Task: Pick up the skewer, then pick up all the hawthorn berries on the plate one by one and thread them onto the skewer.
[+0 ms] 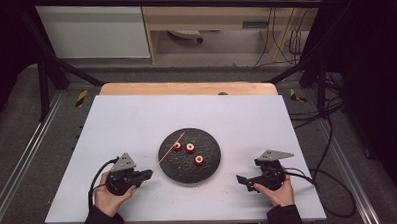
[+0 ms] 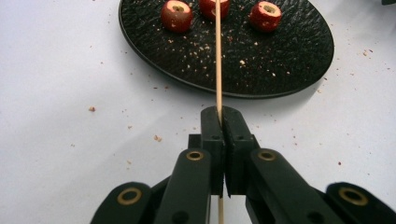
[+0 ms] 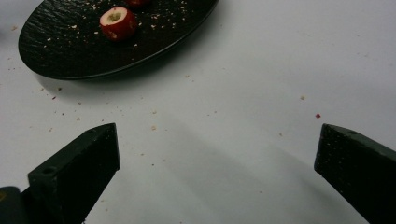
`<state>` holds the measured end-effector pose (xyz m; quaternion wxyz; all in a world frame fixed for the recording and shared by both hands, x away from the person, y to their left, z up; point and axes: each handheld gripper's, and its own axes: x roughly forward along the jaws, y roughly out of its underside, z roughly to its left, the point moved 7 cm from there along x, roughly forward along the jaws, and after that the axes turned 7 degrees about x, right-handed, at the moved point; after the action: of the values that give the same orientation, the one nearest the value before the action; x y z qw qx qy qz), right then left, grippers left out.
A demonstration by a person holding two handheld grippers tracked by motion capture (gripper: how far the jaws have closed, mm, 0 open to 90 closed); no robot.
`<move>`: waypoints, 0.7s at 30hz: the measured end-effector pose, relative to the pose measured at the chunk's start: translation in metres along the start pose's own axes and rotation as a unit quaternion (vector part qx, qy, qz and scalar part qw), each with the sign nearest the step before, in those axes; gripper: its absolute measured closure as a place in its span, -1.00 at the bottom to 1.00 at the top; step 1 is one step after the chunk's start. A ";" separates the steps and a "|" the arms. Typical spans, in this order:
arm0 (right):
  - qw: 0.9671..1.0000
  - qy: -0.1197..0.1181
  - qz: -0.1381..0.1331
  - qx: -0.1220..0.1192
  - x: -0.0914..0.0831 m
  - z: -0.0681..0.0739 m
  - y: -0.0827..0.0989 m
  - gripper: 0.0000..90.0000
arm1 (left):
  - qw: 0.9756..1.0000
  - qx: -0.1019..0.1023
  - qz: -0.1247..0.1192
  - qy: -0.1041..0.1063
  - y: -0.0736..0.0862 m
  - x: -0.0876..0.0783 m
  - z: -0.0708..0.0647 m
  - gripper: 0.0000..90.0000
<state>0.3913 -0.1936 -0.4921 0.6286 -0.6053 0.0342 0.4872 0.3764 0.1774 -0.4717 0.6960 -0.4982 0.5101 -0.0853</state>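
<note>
Step in hand: a thin pale wooden skewer (image 2: 218, 56) was being aimed at the red cored fruit pieces lying on the round black textured plate (image 1: 208, 164), judged to be the lead-in to spearing one of them.
Left gripper (image 2: 220, 122): seen clamped tight on the skewer, with the stick pinched between the two black jaws and running forward over the near rim of the plate.
Right gripper (image 3: 217, 154): held with its jaws wide apart and nothing between them, just off the plate's right rim, above the white tabletop (image 1: 121, 119).
Skewer: slender, straight, light tan; its far end was seen over the plate, at or touching the middle red fruit piece (image 2: 208, 5); contact could not be told for certain.
Fruit pieces: three small, round, glossy red, each with a pale hollowed centre; the left-hand piece (image 2: 176, 15) and the right-hand piece (image 2: 265, 15) lay apart on the plate's far half.
Crumbs: scattered on the plate and around its rim.
Next move: a steady push along the stick's line was judged needed, with the piece perhaps steadied by the free gripper.
</note>
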 end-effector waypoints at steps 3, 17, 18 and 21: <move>1.000 -0.002 0.002 -0.002 0.002 0.004 -0.001 -0.98 | 1.000 -0.002 -0.005 0.002 0.001 -0.002 -0.001 0.95; 1.000 -0.004 0.004 -0.002 0.009 0.018 -0.012 -0.98 | 1.000 0.000 -0.016 0.008 0.006 -0.008 -0.002 0.95; 1.000 -0.003 0.005 -0.003 0.010 0.019 -0.013 -0.98 | 1.000 0.001 -0.017 0.007 0.006 -0.008 -0.002 0.96; 1.000 -0.004 0.009 -0.009 0.014 0.024 -0.019 -0.98 | 1.000 0.003 -0.016 0.009 0.008 -0.009 -0.003 0.96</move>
<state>0.3975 -0.1625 -0.4810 0.6188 -0.6084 0.0324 0.4958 0.3669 0.1849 -0.4726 0.6911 -0.5035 0.5082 -0.1028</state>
